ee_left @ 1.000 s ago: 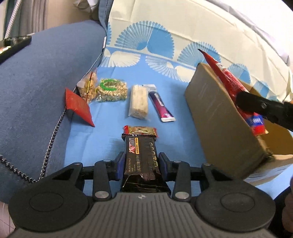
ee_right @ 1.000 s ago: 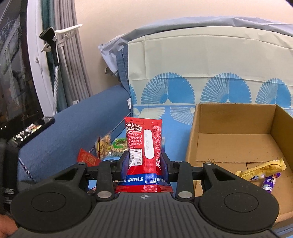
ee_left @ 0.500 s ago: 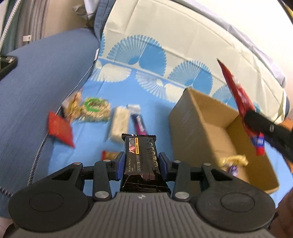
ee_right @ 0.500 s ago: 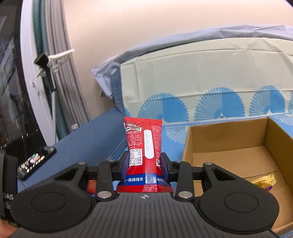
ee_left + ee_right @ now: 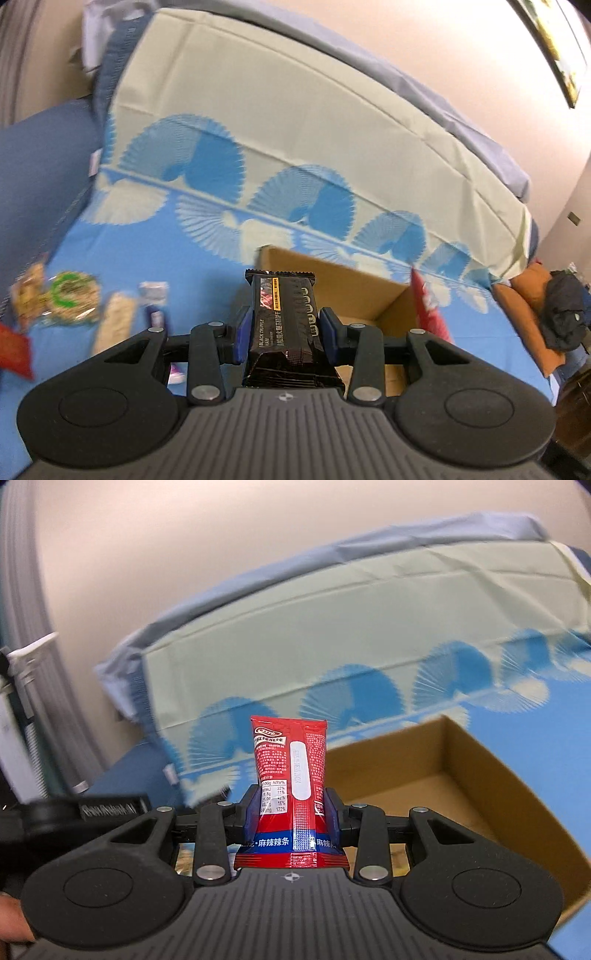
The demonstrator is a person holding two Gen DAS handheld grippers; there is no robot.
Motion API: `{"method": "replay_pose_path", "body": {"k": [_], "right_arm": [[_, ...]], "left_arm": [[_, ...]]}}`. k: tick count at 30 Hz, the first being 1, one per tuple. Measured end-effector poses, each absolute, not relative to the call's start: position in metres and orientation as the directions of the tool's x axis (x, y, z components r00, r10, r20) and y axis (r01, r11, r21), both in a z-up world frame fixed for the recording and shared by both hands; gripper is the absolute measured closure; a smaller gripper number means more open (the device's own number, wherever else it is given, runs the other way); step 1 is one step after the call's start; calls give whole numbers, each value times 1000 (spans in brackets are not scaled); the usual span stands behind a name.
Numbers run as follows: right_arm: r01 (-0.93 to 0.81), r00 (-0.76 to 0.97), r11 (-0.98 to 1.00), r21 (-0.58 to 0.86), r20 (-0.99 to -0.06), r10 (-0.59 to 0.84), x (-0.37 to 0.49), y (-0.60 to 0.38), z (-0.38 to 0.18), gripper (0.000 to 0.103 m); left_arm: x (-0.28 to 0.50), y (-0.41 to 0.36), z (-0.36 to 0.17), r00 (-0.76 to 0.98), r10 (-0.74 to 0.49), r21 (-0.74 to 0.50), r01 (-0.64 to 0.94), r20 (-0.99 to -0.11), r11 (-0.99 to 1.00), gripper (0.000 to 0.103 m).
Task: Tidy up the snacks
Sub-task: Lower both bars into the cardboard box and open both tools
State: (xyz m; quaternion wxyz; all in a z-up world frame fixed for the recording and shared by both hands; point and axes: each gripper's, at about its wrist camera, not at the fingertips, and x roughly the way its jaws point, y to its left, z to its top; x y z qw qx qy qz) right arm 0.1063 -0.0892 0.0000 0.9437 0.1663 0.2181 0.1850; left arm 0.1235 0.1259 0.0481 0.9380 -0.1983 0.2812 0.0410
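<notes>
Right gripper (image 5: 291, 805) clamps red snack packet (image 5: 290, 771) upright; cardboard box (image 5: 491, 794) beyond.

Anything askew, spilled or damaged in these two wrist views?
Nothing stands out. The left gripper is shut on the black snack bar, the right gripper on the red snack packet; both wrappers look intact. The cardboard box sits upright and open. The loose snacks on the blue sheet are too blurred to judge.

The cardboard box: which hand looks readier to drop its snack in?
Probably the right. The right hand-held gripper, shut on the red packet, looks into the cardboard box close ahead. The left hand-held gripper holds the black bar with the box further ahead.
</notes>
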Motion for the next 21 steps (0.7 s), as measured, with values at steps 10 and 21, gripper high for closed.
{"method": "replay_pose_path", "body": {"k": [10,21], "right_arm": [[-147,854,896,420,-403,329,124,-118,-15,66],[-134,865,901,412,-396,310,120,-124,-12,66]], "left_arm": [[154,80,46,839,-109,-356,-106,-533,929,60],[158,71,52,846,-129,-361,-78,-517,929,60]]}}
